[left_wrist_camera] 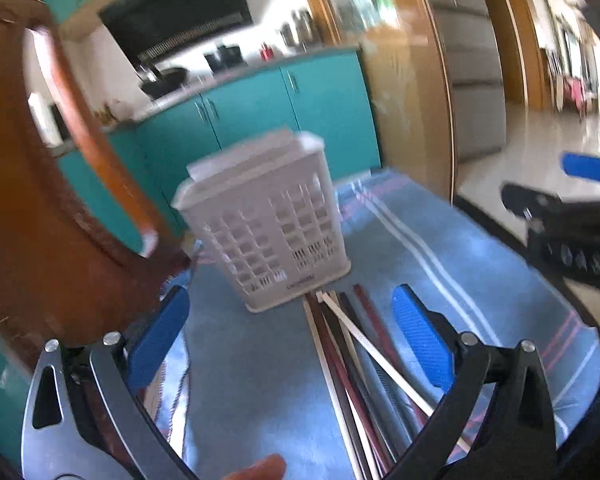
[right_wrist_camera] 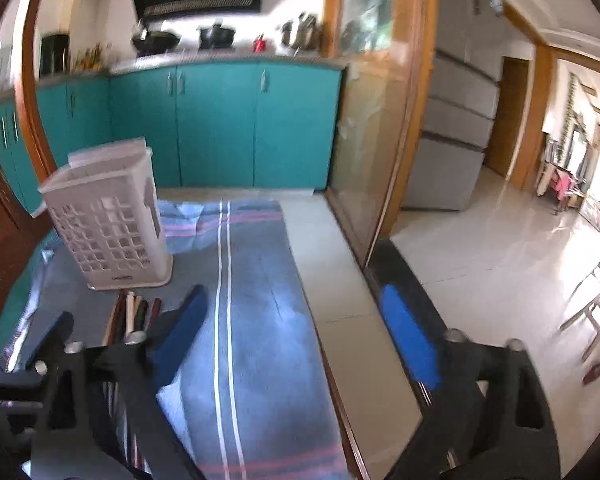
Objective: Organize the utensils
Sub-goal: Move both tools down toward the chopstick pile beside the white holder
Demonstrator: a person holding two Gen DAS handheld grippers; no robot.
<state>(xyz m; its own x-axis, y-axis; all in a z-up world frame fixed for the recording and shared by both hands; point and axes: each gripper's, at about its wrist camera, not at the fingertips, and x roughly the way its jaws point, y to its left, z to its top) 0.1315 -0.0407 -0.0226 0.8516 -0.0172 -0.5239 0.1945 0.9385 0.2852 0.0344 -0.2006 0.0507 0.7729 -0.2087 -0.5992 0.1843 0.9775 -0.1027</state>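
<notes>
Picking chopsticks (left_wrist_camera: 356,356) begins here — they lie on the cloth (left_wrist_camera: 480,264) just before the basket (left_wrist_camera: 268,220). Left gripper (left_wrist_camera: 296,336) and right gripper (right_wrist_camera: 296,332): jaws apart, empty. Straddle one bundle squarely.

One white basket (left_wrist_camera: 268,220) stands on one blue striped cloth (left_wrist_camera: 440,248). Before it lies one bundle of chopsticks (left_wrist_camera: 352,344); at least six sticks show, pale, dark and reddish, but blur and overlap keep the exact number unclear. Two grippers are in view: the left (left_wrist_camera: 290,340), with two blue pads, and the right (right_wrist_camera: 296,332), likewise with two. The teal cabinets (right_wrist_camera: 216,124) show at least six doors in the right wrist view. One fingertip (left_wrist_camera: 260,468) shows at the bottom edge.
</notes>
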